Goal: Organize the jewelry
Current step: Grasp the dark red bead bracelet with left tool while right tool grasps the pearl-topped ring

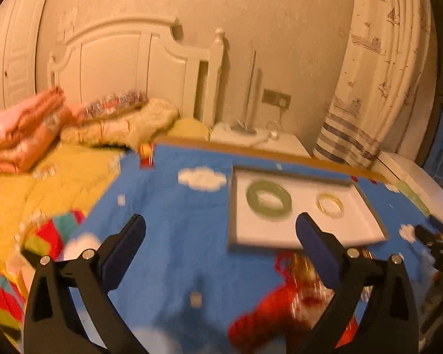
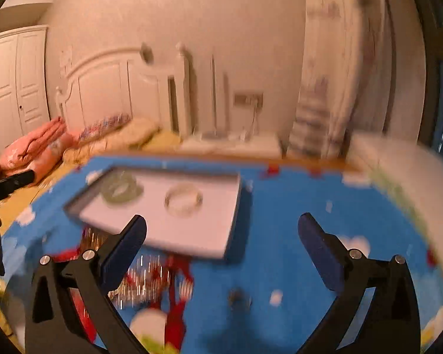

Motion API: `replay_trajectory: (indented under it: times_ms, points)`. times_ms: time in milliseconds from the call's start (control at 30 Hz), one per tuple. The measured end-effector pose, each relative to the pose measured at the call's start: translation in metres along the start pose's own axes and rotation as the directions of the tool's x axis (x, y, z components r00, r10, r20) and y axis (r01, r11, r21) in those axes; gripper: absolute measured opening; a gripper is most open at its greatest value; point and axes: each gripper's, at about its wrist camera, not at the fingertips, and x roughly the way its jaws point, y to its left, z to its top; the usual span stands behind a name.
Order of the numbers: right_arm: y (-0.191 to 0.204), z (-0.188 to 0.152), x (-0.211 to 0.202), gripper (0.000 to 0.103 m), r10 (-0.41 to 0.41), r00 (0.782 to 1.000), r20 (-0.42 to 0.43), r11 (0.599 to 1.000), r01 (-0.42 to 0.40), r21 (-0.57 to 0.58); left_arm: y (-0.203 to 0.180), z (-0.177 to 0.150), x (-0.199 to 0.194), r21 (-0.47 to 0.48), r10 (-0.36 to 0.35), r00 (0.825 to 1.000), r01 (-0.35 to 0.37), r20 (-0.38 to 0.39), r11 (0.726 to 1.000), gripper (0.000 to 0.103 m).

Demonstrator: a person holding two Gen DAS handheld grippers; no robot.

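While both jaws stand wide open and empty, the red tasselled jewelry (image 1: 283,303) lies near.
It sits just below the left gripper (image 1: 221,253), nearer to it than to the right gripper (image 2: 221,253).

Blurred view over a blue cloud-patterned cloth (image 1: 174,236) on a bed. The left gripper (image 1: 221,236) has its jaws spread wide with nothing between them. Beyond lies a white tray (image 1: 363,227) holding a green bangle (image 1: 268,199) and, apart from it, a yellow bangle (image 1: 330,205). Red and gold jewelry (image 1: 289,303) sits just in front of the tray
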Motion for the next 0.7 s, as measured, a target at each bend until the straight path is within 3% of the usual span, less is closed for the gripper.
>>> replay_trajectory:
  times_ms: [133, 267, 367, 567, 700]
  points:
    - [-0.013, -0.022, 0.006, 0.099, 0.059, 0.992, -0.109, 0.992, -0.045, 0.121, 0.011, -0.034, -0.006, -0.005, 0.028, 0.996, -0.029, -0.082, 1.000, 0.101]
    - [-0.013, -0.033, 0.002, 0.099, 0.066, 0.988, -0.139, 0.988, -0.045, 0.149, 0.014, -0.061, -0.011, 0.009, 0.002, 0.988, -0.001, -0.151, 1.000, 0.101]
    - [-0.013, -0.036, 0.006, 0.099, 0.064, 0.987, -0.147, 0.987, -0.040, 0.157, 0.006, -0.079, -0.012, 0.077, -0.016, 0.983, 0.031, -0.183, 0.997, 0.101]
    - [-0.015, -0.034, 0.015, 0.099, 0.111, 0.977, -0.184, 0.983, -0.080, 0.166, -0.020, -0.091, -0.009, 0.227, 0.006, 0.975, 0.046, -0.222, 0.973, 0.101]
    - [-0.023, -0.035, 0.015, 0.099, 0.137, 0.975, -0.176, 0.971, -0.097, 0.218, -0.023, -0.087, 0.003, 0.275, 0.012, 0.968, 0.060, -0.252, 0.960, 0.100]
